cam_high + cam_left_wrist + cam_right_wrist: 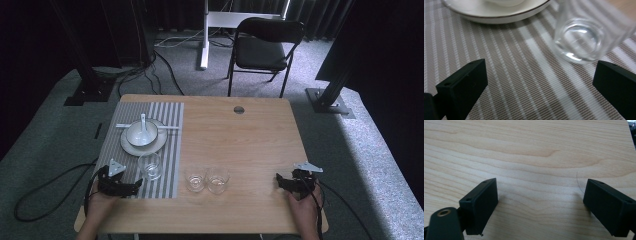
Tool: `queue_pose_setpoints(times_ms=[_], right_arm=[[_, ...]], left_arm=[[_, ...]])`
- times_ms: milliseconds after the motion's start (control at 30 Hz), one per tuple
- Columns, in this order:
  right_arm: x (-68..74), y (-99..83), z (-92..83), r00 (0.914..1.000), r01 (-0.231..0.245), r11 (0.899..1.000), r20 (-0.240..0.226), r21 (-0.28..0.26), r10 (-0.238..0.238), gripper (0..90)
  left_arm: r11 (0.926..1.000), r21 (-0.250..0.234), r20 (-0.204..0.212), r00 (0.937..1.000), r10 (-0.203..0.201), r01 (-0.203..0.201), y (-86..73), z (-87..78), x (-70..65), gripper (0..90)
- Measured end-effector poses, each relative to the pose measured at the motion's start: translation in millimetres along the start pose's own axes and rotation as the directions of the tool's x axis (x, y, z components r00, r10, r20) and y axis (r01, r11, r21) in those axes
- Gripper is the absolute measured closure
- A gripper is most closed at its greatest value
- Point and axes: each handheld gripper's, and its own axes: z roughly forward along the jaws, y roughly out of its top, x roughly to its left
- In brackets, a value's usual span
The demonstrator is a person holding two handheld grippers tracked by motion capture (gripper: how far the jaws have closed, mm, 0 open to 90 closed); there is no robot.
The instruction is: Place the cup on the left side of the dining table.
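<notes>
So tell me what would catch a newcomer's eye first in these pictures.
First the striped mat at the table's left, with a white bowl and spoon on a plate, and a glass in front of them. Then two more glasses side by side on bare wood near the front edge. The left gripper sits open by the mat's glass; the right gripper rests open on the wood at the right.

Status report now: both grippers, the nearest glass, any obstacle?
Left gripper open, empty, facing glass on striped mat. Right gripper open over bare table. Nothing between jaws and glass.
</notes>
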Motion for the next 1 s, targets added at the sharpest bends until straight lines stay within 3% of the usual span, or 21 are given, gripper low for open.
queue_pose_setpoints(times_ms=[367,633,767,1000], right_arm=[[0.0,0.0,0.0,1.0,0.0,1.0,0.0,0.0,0.0,11.9],[0.0,0.0,0.0,1.0,0.0,1.0,0.0,0.0,0.0,11.9],[0.0,0.0,0.0,1.0,0.0,1.0,0.0,0.0,0.0,11.9],[0.0,0.0,0.0,1.0,0.0,1.0,0.0,0.0,0.0,11.9]], left_arm=[[0.9956,-0.016,-0.065,0.9935,-0.093,0.092,-19.9,-6.4,14.9,0.3],[0.9885,-0.043,-0.168,0.9743,-0.15,0.145,-36.1,-19.3,23.8,0.3],[0.9846,-0.059,-0.196,0.9651,-0.173,0.165,-42.0,-26.1,27.8,0.2],[0.9823,-0.042,-0.206,0.9605,-0.187,0.183,-52.6,-30.3,31.2,0.3]])
